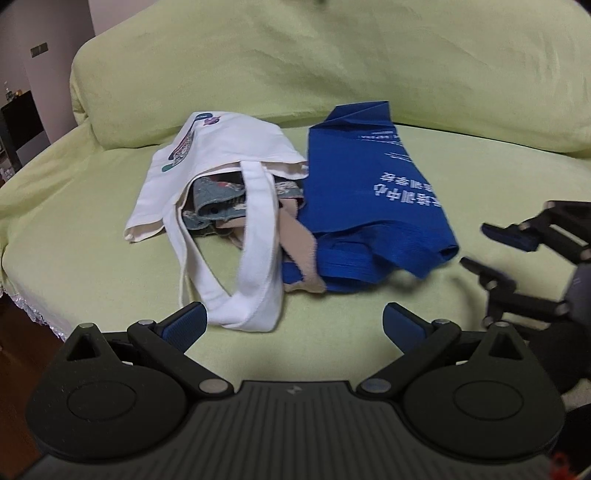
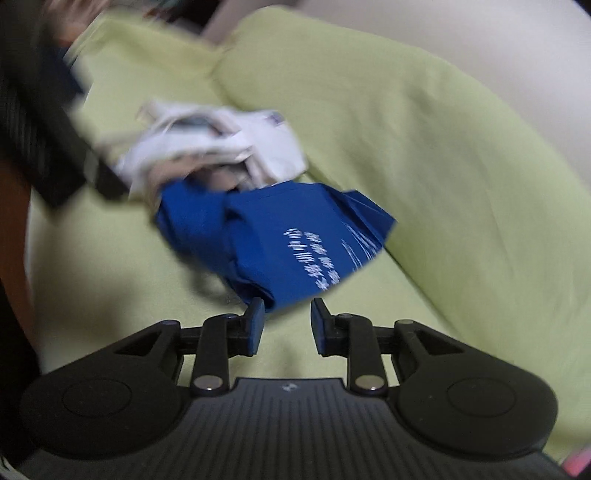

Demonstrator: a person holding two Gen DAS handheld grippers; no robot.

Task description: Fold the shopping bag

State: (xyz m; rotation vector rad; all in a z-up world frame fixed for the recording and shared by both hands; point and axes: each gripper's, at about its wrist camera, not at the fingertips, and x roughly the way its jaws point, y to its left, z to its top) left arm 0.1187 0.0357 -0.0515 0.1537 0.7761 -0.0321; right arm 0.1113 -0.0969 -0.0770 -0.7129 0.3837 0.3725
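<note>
Left tool (image 1: 293,325) agape, right tool (image 2: 287,325) parted, empty, blue bag (image 1: 369,206) on green-covered sofa (image 1: 92,229), dim room.

A sofa (image 1: 332,66) draped in a pale green cover is filling most of both views, its seat running flat below a plump back cushion (image 2: 424,122). A lace trim (image 1: 33,314) is hanging along the cover's left edge over a dark wooden floor (image 1: 22,354). At far left a pale wall (image 1: 55,29) is carrying a small switch plate (image 1: 38,50), and dark furniture (image 1: 20,125) is standing beside it.
</note>
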